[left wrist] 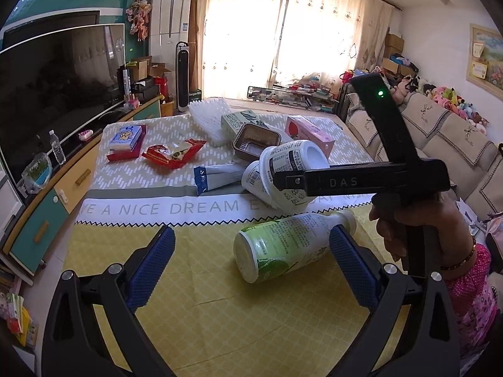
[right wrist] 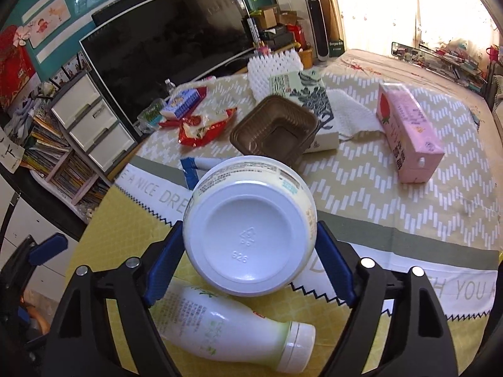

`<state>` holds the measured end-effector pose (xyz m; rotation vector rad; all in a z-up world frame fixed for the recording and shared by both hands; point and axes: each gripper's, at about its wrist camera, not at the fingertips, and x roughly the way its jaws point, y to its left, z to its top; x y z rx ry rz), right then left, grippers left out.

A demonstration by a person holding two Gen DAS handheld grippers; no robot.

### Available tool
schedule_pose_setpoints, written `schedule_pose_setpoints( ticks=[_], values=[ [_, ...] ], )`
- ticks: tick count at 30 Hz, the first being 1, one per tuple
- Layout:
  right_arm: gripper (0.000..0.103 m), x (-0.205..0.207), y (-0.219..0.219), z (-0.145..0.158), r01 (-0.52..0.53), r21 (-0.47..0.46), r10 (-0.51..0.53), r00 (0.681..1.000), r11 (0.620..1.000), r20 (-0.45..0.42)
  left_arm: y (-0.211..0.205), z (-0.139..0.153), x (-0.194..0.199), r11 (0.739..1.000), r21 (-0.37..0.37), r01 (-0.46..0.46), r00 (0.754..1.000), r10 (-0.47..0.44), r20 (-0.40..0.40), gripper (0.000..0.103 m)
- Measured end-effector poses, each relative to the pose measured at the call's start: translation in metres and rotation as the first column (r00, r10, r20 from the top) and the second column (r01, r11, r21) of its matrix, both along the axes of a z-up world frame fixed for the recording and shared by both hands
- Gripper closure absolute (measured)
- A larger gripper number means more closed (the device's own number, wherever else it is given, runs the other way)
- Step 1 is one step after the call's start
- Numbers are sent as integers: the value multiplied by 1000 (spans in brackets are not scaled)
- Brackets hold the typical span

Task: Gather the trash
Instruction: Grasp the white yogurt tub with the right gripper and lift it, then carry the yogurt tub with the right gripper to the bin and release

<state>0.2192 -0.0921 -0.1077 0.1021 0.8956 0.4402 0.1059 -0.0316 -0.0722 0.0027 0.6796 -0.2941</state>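
My right gripper [right wrist: 250, 251] is shut on a white yogurt cup [right wrist: 250, 224], its base facing the camera, held above the table. In the left wrist view that cup [left wrist: 294, 154] hangs over a second yogurt cup [left wrist: 264, 185]. A white and green bottle [left wrist: 289, 246] lies on its side on the yellow cloth; it also shows under the held cup [right wrist: 232, 330]. My left gripper [left wrist: 251, 260] is open, and the bottle lies between its blue pads. A brown plastic tray [right wrist: 276, 130], a red wrapper [right wrist: 201, 128], a blue-tipped sachet [left wrist: 213, 174] and a pink carton [right wrist: 408, 132] lie further back.
A green patterned box [right wrist: 301, 94], white foam sheets [right wrist: 273, 66] and a blue tissue pack [left wrist: 125, 138] lie at the far end of the table. A TV [left wrist: 53, 94] on a cabinet stands left. A sofa [left wrist: 440, 138] with plush toys lines the right.
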Motion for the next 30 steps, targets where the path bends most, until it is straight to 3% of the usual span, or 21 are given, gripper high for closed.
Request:
schedule_pose_setpoints(
  ticks=[8, 14, 18, 23, 26, 30],
  values=[
    [26, -34, -38, 29, 61, 39, -64, 994, 997, 86, -8, 0, -1, 1000, 8, 21, 1000, -21, 1, 6],
    [26, -70, -105, 35, 213, 63, -220, 968, 975, 125, -24, -3, -2, 999, 19, 50, 999, -50, -5, 6],
    [26, -96, -172, 29, 375, 63, -380, 917, 925, 121, -33, -5, 0, 998, 19, 66, 998, -66, -11, 6],
    [26, -117, -257, 10, 570, 39, -572, 817, 820, 71, -47, -8, 3, 997, 17, 81, 997, -80, -20, 6],
    [26, -122, -295, -6, 640, 16, -640, 768, 768, 40, -57, -9, 3, 995, 24, 93, 995, -93, -23, 6],
    [26, -118, -330, -32, 685, -27, -685, 728, 728, -9, -72, -9, 1, 993, 38, 111, 994, -110, -27, 6]
  ],
)
